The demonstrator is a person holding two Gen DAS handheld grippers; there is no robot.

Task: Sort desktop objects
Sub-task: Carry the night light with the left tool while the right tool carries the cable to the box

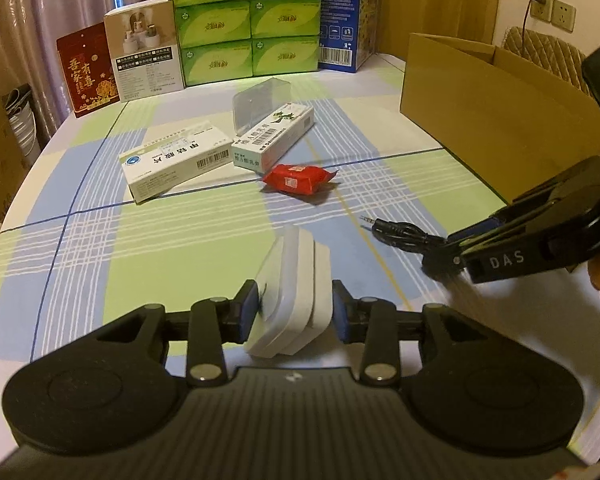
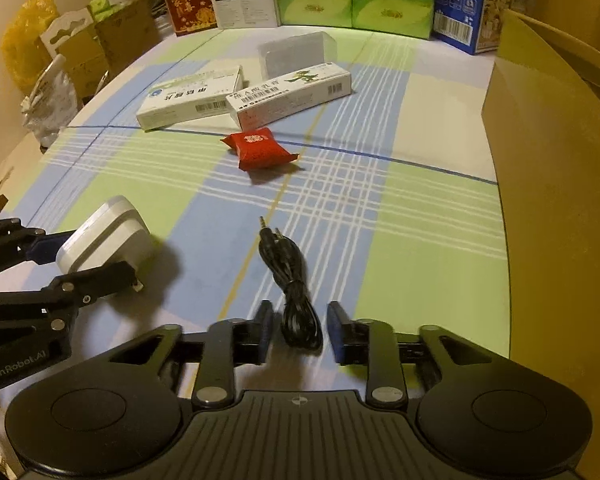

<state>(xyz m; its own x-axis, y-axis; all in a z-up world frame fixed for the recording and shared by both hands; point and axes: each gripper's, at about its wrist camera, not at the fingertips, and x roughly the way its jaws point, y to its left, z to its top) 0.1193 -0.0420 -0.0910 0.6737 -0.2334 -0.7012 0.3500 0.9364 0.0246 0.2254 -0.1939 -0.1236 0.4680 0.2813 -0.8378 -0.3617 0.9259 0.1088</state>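
Note:
My left gripper [image 1: 294, 312] is shut on a white charger plug [image 1: 290, 292], held tilted just above the table; the plug also shows in the right wrist view [image 2: 104, 236]. My right gripper [image 2: 298, 330] is open with its blue pads on either side of a coiled black audio cable [image 2: 288, 280]; the pads stand apart from the cable. The cable's jack end [image 1: 380, 226] shows in the left wrist view. Farther back lie a red snack packet [image 2: 258, 148], two white medicine boxes [image 2: 190, 98] [image 2: 292, 94] and a clear plastic box [image 2: 296, 54].
An open cardboard box [image 1: 480, 112] stands at the right; its wall [image 2: 556, 184] fills the right side of the right wrist view. Green tissue packs [image 1: 246, 20], a blue carton [image 1: 342, 16], a white box and a red box line the table's far edge.

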